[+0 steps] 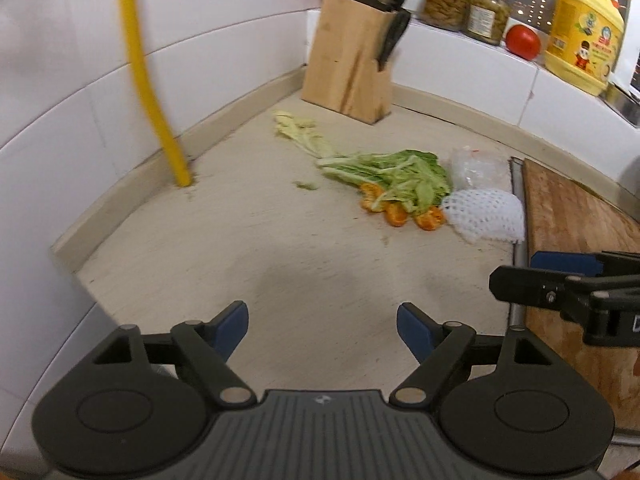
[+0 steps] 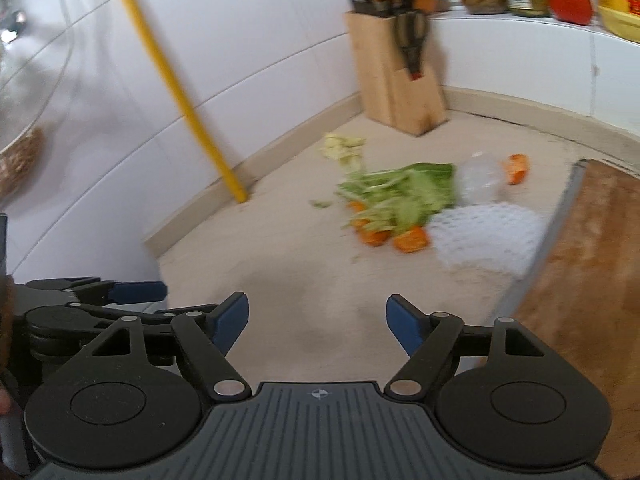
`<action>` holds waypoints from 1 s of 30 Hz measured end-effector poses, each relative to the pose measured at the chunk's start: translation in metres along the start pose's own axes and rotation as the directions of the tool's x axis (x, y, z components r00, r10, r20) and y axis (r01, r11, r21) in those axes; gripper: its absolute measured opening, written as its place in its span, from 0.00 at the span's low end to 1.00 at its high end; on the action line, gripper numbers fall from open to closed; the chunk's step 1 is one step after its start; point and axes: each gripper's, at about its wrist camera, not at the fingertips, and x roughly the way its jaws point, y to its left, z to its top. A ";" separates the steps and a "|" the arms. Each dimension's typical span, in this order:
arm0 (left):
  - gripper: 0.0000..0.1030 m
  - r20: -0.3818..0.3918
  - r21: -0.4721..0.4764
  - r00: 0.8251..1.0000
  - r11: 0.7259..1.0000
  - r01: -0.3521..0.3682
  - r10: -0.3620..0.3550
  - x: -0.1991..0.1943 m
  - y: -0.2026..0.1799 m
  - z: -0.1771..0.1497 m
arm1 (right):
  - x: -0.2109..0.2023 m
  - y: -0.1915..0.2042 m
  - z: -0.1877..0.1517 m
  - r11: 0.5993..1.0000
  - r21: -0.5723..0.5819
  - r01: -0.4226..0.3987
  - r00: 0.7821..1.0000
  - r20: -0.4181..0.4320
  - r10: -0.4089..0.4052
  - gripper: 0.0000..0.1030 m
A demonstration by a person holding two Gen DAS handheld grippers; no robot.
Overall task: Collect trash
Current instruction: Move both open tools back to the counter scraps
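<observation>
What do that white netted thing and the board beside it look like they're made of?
The white net sleeve looks like soft foam mesh, matte, with open diamond holes: probably fruit packaging. The cutting board looks like wood: brown, grainy, worn and unglossy.

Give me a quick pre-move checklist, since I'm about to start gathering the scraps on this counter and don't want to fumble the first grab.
1. Left gripper open and holding nothing: ok.
2. Right gripper open and holding nothing: ok.
3. Trash in sight: ok. Green leaves, orange peels, white foam net and clear plastic wrap lie clustered on the counter.
4. Path to the pile free: ok, bare counter lies between both grippers and the scraps.
5. Non-trash kept apart: ok. The knife block stands behind the pile, the cutting board beside it.
6. A bin or bag to drop trash into: cannot tell, none in view.
</observation>
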 end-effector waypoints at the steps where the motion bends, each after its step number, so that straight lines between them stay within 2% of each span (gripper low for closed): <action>1: 0.75 -0.004 0.003 1.000 1.000 0.005 -0.005 0.003 -0.003 0.002 | 0.000 -0.005 0.001 1.000 0.003 0.013 1.000 0.000 -0.013 0.81; 7: 0.75 -0.024 0.000 0.999 0.999 0.045 -0.045 0.021 -0.015 0.015 | 0.006 -0.030 0.012 0.997 0.002 0.072 0.997 -0.014 -0.072 0.82; 15: 0.75 -0.028 0.007 0.997 0.998 0.068 -0.067 0.037 -0.026 0.030 | 0.026 -0.057 0.037 0.983 -0.106 0.147 0.989 -0.010 -0.149 0.82; 24: 0.75 -0.043 -0.021 0.994 0.995 0.099 -0.100 0.055 -0.032 0.042 | 0.078 -0.086 0.064 0.964 -0.231 0.131 0.984 -0.087 -0.154 0.82; 30: 0.75 -0.059 -0.013 0.991 0.993 0.117 -0.118 0.061 -0.037 0.047 | 0.103 -0.097 0.064 0.949 -0.292 0.116 0.974 -0.151 -0.166 0.83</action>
